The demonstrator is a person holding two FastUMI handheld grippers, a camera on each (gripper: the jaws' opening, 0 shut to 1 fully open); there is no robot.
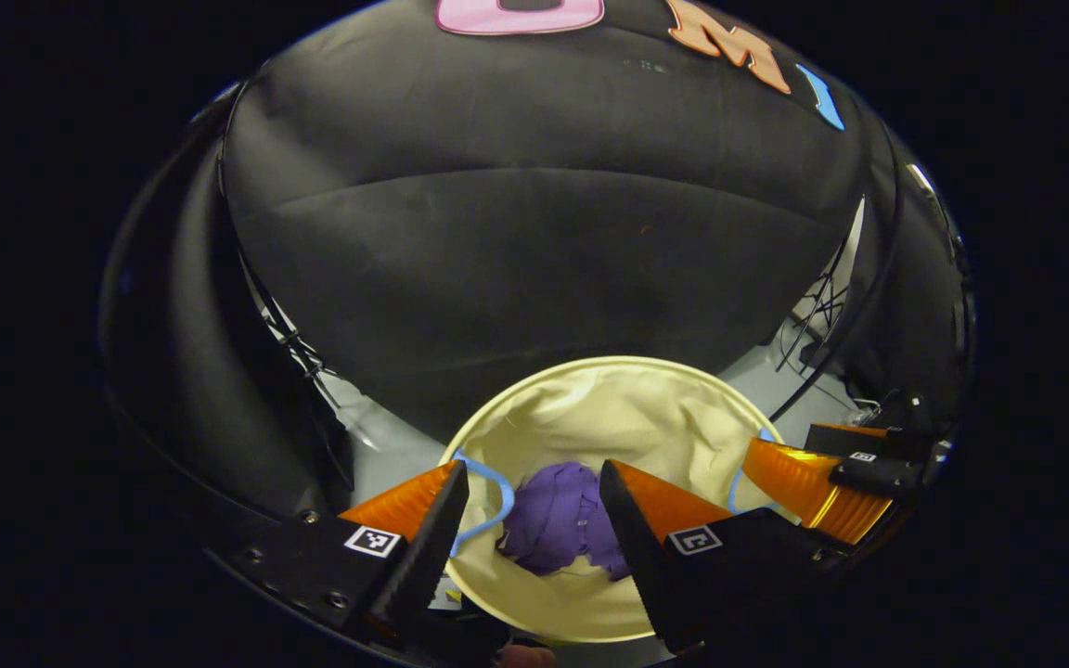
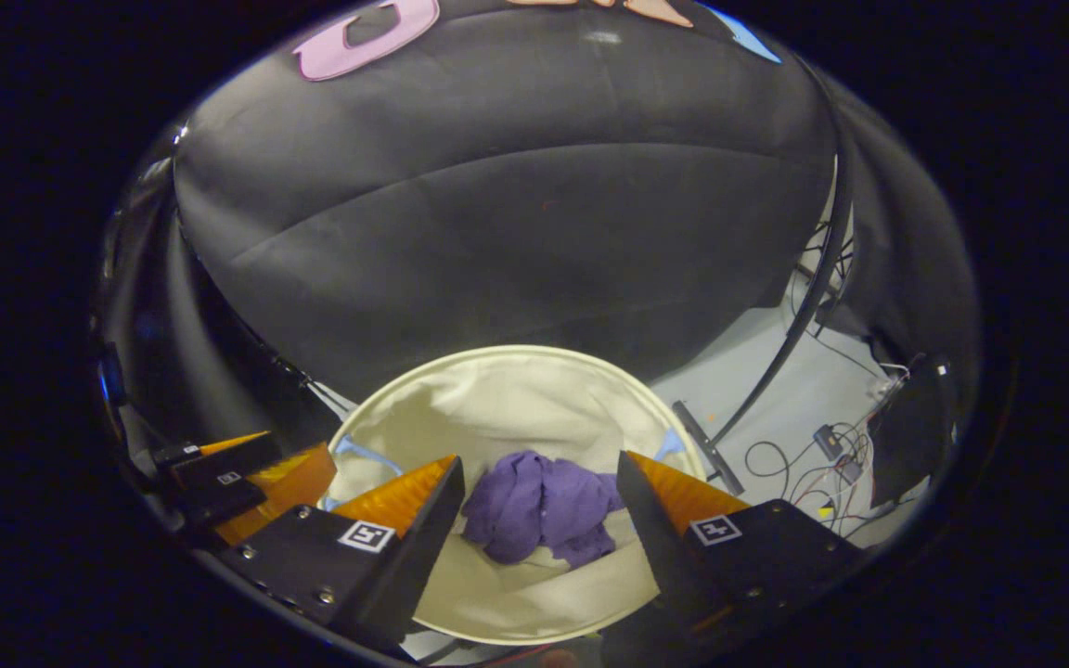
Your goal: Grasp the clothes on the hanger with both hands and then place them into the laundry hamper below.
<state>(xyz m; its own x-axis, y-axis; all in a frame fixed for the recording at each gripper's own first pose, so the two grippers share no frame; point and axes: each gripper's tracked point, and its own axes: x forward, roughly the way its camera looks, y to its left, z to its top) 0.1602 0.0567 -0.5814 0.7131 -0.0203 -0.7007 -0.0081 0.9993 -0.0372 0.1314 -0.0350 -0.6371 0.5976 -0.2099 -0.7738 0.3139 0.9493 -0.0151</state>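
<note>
Black cloth wall behind, grey floor below. Left gripper view: left gripper (image 1: pixel 533 482) spread wide, holding nothing, above the hamper (image 1: pixel 581 369); purple clothes (image 1: pixel 560 518) lie bunched inside. Right gripper view: right gripper (image 2: pixel 539 473) also wide, empty; clothes (image 2: pixel 544 506) in the hamper (image 2: pixel 497 354). Drop looks done, only pull-back left.

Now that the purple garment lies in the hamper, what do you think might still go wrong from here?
1. Both hand-held grippers, left and right, hang open over the cream laundry hamper; pulling away carelessly might catch its soft rim or a blue handle.
2. The purple garment is bunched rather than flat, which could matter if further clothes follow.
3. Cables lie on the floor nearby, a possible snag.
</note>
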